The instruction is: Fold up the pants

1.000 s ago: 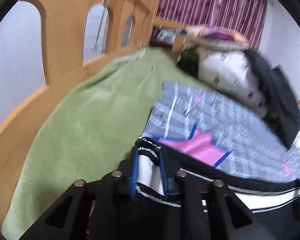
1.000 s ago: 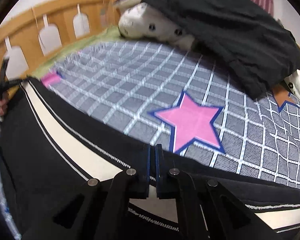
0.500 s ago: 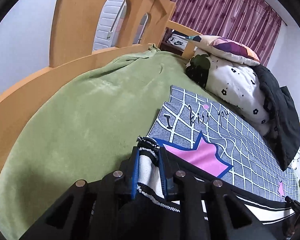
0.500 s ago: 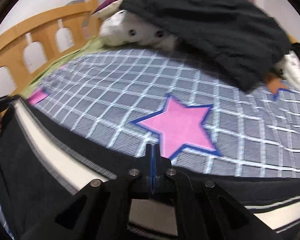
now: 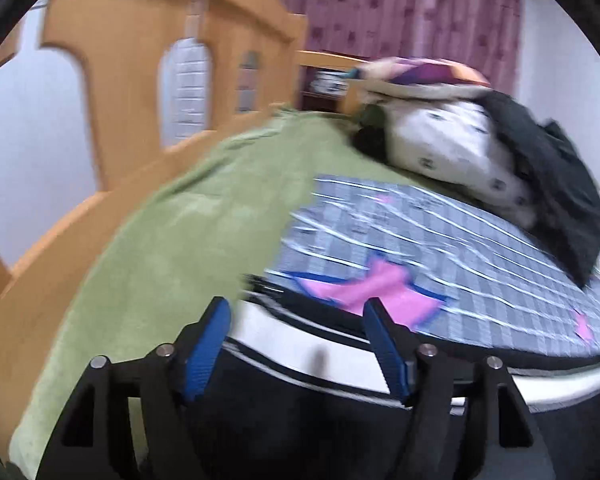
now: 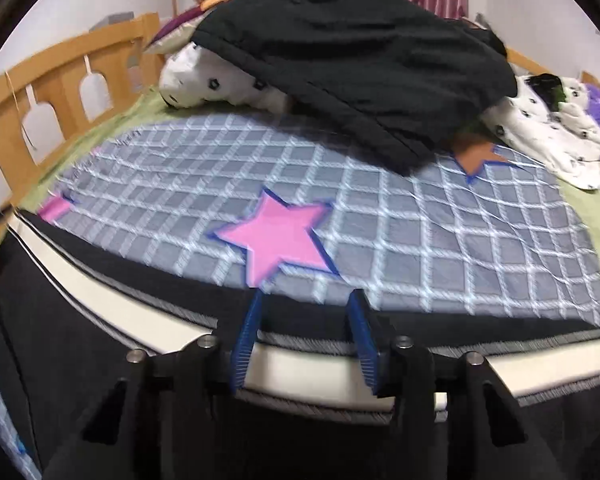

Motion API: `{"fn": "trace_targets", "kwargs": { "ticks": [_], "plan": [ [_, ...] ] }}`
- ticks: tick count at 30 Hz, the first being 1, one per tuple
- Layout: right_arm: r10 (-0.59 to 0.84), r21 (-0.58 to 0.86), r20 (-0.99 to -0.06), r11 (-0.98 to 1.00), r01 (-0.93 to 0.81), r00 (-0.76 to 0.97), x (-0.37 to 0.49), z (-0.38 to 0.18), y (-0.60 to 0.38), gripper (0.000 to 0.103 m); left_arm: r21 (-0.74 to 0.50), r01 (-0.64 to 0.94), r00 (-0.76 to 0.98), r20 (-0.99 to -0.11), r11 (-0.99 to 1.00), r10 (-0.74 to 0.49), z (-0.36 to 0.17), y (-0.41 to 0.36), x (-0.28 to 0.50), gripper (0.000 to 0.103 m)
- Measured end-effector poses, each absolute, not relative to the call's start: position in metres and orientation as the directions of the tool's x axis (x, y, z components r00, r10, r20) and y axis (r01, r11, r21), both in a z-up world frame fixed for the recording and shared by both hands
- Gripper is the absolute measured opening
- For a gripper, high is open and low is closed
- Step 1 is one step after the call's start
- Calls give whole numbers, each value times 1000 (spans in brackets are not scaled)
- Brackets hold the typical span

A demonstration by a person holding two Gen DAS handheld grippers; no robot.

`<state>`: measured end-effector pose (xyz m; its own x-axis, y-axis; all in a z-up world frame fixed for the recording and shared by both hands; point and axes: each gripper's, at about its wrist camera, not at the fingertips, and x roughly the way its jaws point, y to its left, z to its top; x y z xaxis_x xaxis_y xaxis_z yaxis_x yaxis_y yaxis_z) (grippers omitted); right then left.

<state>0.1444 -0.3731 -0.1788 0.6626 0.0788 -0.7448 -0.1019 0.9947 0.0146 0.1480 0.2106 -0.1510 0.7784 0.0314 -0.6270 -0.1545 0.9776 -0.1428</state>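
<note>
Black pants with a wide white side stripe (image 5: pixel 316 354) lie flat on the grey checked bedspread (image 5: pixel 440 236), stretched along the near edge. They also show in the right wrist view (image 6: pixel 112 300). My left gripper (image 5: pixel 296 312) is open, its blue pads spread just above the striped edge, holding nothing. My right gripper (image 6: pixel 306 300) is open too, its blue pads apart over the stripe at the other part of the pants, empty.
A green blanket (image 5: pixel 180 240) covers the left of the bed beside the wooden rail (image 5: pixel 148 64). Pillows (image 6: pixel 204 80) and a black garment (image 6: pixel 360 52) are heaped at the far side. Pink stars (image 6: pixel 280 236) mark the bedspread.
Both grippers were shut on the pants' striped edge; now both have opened and let go, and the pants lie on the bed. The left view has drawn back slightly.
</note>
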Motion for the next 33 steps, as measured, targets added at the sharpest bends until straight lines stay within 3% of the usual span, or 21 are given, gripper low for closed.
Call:
{"fn": "trace_targets", "kwargs": {
  "ticks": [3, 7, 10, 15, 23, 27, 33],
  "plan": [
    [37, -43, -796, 992, -118, 605, 156, -209, -375, 45, -172, -97, 716, -696, 980, -52, -169, 192, 157, 70],
    [96, 40, -787, 994, -105, 610, 178, -218, -389, 46, -87, -139, 616, -788, 987, 18, -204, 180, 179, 70],
    [109, 68, -780, 994, -90, 616, 185, -223, -394, 46, -52, -143, 622, -781, 988, 49, -200, 173, 182, 71],
    [61, 4, -769, 996, -90, 636, 182, -217, -384, 47, -94, -197, 651, -757, 976, 59, -186, 177, 161, 71],
    [83, 96, -710, 995, -21, 699, 132, -180, -385, 53, -231, -177, 734, -678, 957, -28, -150, 170, 82, 71],
    [133, 136, -729, 990, -48, 671, 109, -170, -372, 53, -372, -200, 748, -656, 906, -105, -166, 182, 25, 71],
    [194, 199, -717, 977, -71, 669, 61, -167, -349, 53, -520, -323, 761, -639, 791, -110, -204, 231, -43, 68]
  ]
}}
